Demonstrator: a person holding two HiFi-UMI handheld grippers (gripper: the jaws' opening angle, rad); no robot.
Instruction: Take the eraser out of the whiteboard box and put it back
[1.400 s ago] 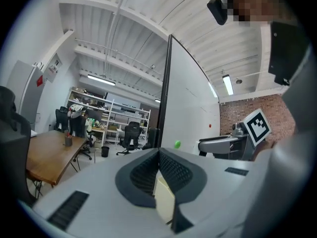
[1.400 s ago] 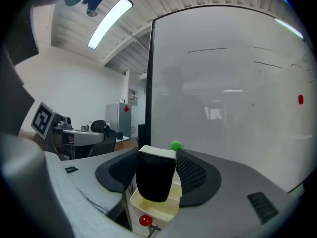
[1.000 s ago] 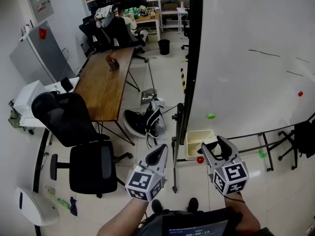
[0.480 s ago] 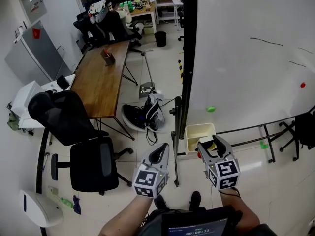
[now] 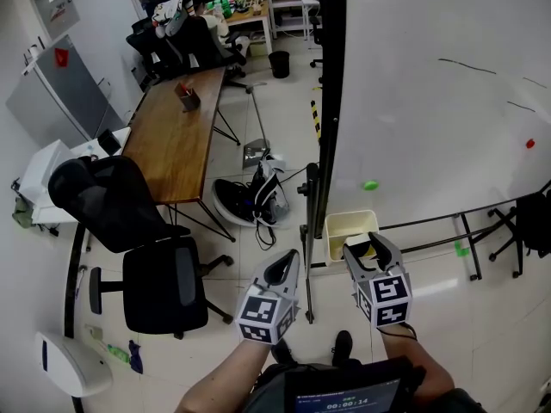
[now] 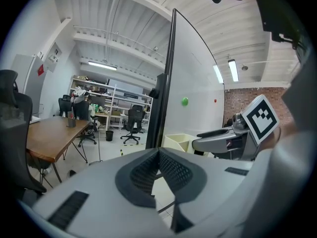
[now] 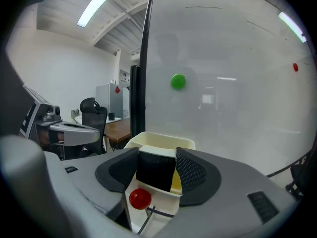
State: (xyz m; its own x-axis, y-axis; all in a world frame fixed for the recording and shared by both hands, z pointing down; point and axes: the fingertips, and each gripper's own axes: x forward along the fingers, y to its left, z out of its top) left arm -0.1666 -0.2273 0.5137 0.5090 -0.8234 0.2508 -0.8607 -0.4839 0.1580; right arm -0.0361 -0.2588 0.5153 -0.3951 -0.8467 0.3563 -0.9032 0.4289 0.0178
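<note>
The cream whiteboard box (image 5: 343, 227) hangs at the bottom left corner of the whiteboard (image 5: 430, 101). My right gripper (image 5: 372, 248) is shut on the eraser (image 7: 156, 171), a black block with a white top. It holds the eraser at the near rim of the box (image 7: 159, 139). Something yellow shows behind the eraser; I cannot tell what it is. A red magnet (image 7: 140, 198) sits on the box's front, just below the jaws. My left gripper (image 5: 283, 268) hangs shut and empty to the left of the board's stand, its pads (image 6: 171, 168) pressed together.
A green magnet (image 5: 370, 184) and a red one (image 5: 529, 144) stick to the board. The board's black post (image 5: 320, 188) stands between the grippers. A wooden desk (image 5: 176, 144), black office chairs (image 5: 164, 286) and a bag (image 5: 254, 205) on the floor lie to the left.
The right gripper has moved forward with the eraser, up to the box's near rim. The left gripper has kept its place beside it. The head view has shifted slightly.
</note>
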